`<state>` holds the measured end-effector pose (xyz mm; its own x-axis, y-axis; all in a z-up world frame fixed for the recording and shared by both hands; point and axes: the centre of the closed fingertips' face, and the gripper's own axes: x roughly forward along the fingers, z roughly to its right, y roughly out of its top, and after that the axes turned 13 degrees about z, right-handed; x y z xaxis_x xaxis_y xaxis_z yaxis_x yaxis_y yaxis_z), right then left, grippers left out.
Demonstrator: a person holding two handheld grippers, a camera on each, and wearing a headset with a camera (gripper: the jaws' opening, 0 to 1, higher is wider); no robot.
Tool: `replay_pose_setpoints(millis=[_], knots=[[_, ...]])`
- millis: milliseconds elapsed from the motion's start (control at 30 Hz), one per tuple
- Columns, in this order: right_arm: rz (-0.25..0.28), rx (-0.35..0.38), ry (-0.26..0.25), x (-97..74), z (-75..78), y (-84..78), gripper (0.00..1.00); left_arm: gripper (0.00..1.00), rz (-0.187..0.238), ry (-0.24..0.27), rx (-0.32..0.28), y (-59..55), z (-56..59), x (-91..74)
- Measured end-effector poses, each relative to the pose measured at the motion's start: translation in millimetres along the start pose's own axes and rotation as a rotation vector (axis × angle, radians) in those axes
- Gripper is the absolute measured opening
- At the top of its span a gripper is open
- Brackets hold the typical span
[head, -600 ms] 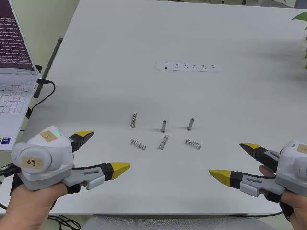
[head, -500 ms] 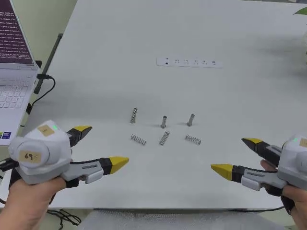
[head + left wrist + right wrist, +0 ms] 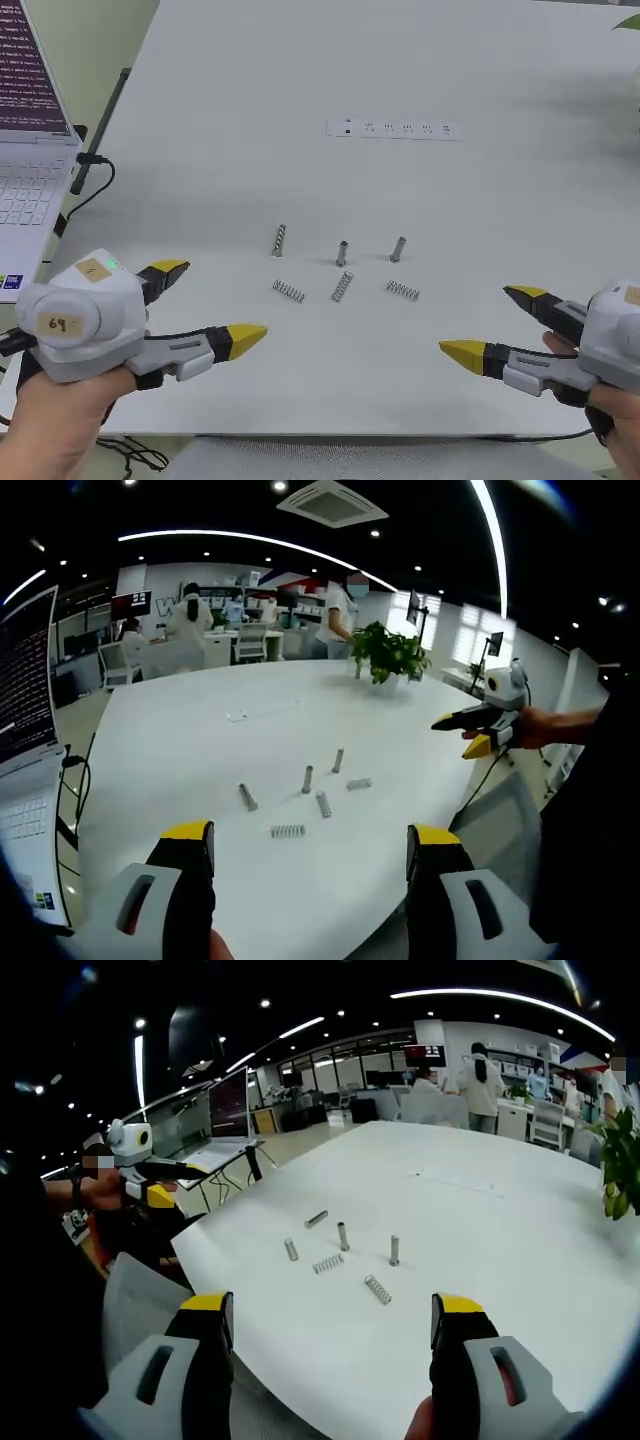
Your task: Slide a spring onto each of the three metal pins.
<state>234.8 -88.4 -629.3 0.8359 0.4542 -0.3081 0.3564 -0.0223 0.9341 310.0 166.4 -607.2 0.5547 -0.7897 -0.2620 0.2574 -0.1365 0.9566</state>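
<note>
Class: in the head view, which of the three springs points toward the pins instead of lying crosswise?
The middle spring, angled toward the middle pin; the left spring and right spring lie nearly crosswise.

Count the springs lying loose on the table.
3, lying in a row: left spring, middle spring, right spring. Behind the first, the left pin looks ribbed; a fourth may sit on it, too small to tell.
</note>
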Motion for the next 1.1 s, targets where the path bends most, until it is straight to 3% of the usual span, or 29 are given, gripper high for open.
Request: replay_pose_setpoints(millis=[667, 1100], knots=[[0.0, 0.005, 0.004, -3.0, -1.0, -3.3, 0.8, 0.75, 0.009, -0.003, 0.011, 8.1, 5.2, 0.6], [0.0, 0.006, 0.003, -3.2, -0.9, -1.3, 0.8, 0.75, 0.004, -0.012, 0.009, 4.3, 6.7, 1.2]])
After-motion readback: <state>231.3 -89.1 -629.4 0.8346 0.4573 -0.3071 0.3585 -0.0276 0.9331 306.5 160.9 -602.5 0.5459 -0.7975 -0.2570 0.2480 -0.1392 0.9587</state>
